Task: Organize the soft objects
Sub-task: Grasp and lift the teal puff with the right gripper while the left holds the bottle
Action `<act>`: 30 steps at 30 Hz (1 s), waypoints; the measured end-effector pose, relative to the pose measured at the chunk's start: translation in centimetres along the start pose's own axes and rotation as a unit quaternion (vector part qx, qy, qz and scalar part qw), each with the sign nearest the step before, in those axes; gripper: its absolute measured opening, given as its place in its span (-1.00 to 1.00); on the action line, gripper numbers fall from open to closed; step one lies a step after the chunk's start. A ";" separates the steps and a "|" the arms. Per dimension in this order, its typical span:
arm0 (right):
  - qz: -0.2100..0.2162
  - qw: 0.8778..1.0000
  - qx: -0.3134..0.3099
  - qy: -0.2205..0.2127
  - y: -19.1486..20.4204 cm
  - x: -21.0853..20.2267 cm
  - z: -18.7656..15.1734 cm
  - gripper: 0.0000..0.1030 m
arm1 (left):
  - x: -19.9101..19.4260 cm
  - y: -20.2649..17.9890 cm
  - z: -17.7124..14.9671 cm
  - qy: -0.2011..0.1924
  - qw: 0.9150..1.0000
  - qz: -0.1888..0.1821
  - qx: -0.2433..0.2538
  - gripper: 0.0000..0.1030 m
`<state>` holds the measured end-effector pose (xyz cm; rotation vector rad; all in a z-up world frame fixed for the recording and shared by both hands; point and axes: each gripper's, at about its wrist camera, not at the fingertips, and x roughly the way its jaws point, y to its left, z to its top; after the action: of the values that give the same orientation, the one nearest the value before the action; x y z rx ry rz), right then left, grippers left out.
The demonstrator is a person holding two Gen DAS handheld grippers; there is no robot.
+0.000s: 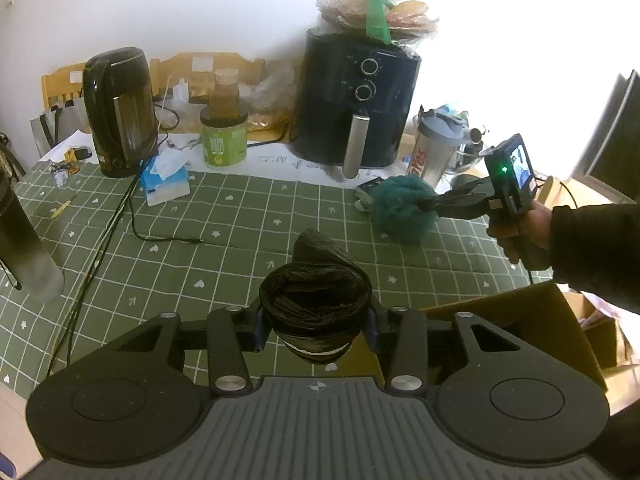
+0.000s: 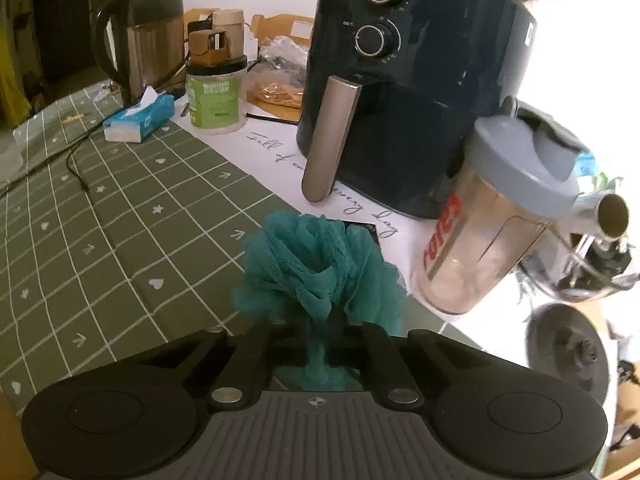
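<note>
Bath pouf (image 2: 316,272) clamped in right gripper (image 2: 320,344); bag roll (image 1: 315,300) clamped in left gripper (image 1: 316,328); neither yet in cardboard box (image 1: 520,312).

I see a teal mesh puff (image 2: 316,264), a black bag roll (image 1: 315,304), an olive-green tablecloth (image 1: 224,240) with a white grid, hearts and arrows, a navy air fryer (image 2: 416,92), and a blue-and-white tissue pack (image 1: 166,180).
</note>
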<state>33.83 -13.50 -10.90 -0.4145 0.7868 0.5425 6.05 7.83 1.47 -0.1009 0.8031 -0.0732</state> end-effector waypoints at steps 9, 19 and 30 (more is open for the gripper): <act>-0.023 0.998 0.052 -0.008 -2.5 -3.6 -0.2 -0.90 | -1.0 -0.6 0.4 -0.012 1.000 -0.009 0.006 -0.17; -0.043 0.995 0.089 -0.024 -4.4 -10.0 -1.4 -0.90 | -1.8 -1.0 1.0 -0.019 0.999 -0.035 0.001 -0.17; -0.027 0.992 0.121 -0.035 -4.1 -17.6 -2.6 -0.90 | -2.5 -3.0 1.4 -0.026 0.997 -0.058 0.032 -0.17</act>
<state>24.61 -23.46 1.31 -0.1911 0.7619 0.4027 5.28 5.21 4.54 -0.0886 0.7417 -0.2049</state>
